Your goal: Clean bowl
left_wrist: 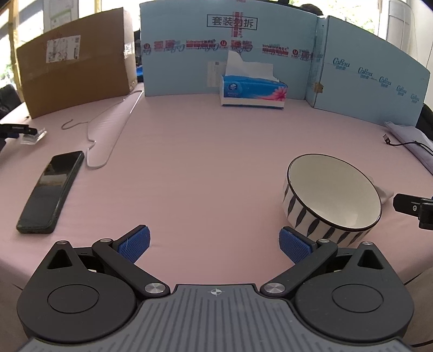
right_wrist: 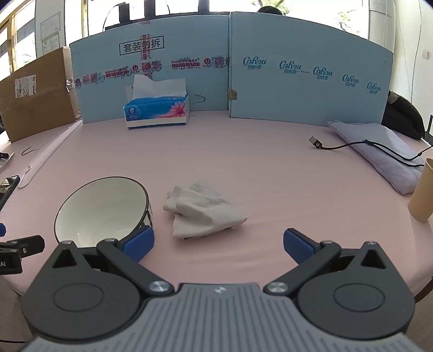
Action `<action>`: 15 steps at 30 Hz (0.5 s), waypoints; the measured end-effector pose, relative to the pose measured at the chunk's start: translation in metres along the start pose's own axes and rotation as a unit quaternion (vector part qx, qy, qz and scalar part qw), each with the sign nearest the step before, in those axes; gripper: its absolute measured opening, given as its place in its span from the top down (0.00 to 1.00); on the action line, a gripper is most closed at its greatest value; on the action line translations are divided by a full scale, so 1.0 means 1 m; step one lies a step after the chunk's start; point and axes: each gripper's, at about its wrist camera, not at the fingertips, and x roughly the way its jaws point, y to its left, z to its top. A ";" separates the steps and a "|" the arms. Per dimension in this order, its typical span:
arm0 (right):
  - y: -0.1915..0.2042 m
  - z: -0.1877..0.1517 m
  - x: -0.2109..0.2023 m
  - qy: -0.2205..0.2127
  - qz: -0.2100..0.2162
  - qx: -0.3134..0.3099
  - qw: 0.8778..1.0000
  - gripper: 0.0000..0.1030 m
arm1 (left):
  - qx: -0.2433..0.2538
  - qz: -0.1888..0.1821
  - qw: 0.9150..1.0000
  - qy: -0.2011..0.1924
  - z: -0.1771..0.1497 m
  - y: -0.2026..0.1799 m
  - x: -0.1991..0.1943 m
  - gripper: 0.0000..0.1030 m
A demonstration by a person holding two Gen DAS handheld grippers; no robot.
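Two grippers, and we see both spread wide, holding nothing: left gripper (left_wrist: 214, 245), right gripper (right_wrist: 218, 245) | bowl (right_wrist: 101, 209) sits near the table's (right_wrist: 243, 151) front edge, tipped toward us, between them | crumpled cloth (right_wrist: 204, 209) just beside it | tissue box (right_wrist: 156, 111) at the back edge.

Pink-covered table (right_wrist: 243, 151), blue cardboard screens (right_wrist: 297, 89) behind, bright windows (left_wrist: 365, 16), probably daylight.
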 end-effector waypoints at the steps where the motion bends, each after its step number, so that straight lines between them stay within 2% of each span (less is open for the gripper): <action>1: 0.000 0.000 0.000 -0.001 -0.001 0.000 1.000 0.00 | 0.000 0.000 1.000 -0.003 0.000 0.000 -0.001 0.00; 15: -0.001 -0.001 0.002 0.000 -0.003 -0.002 1.000 0.00 | -0.014 -0.009 1.000 -0.007 -0.004 0.003 -0.004 0.00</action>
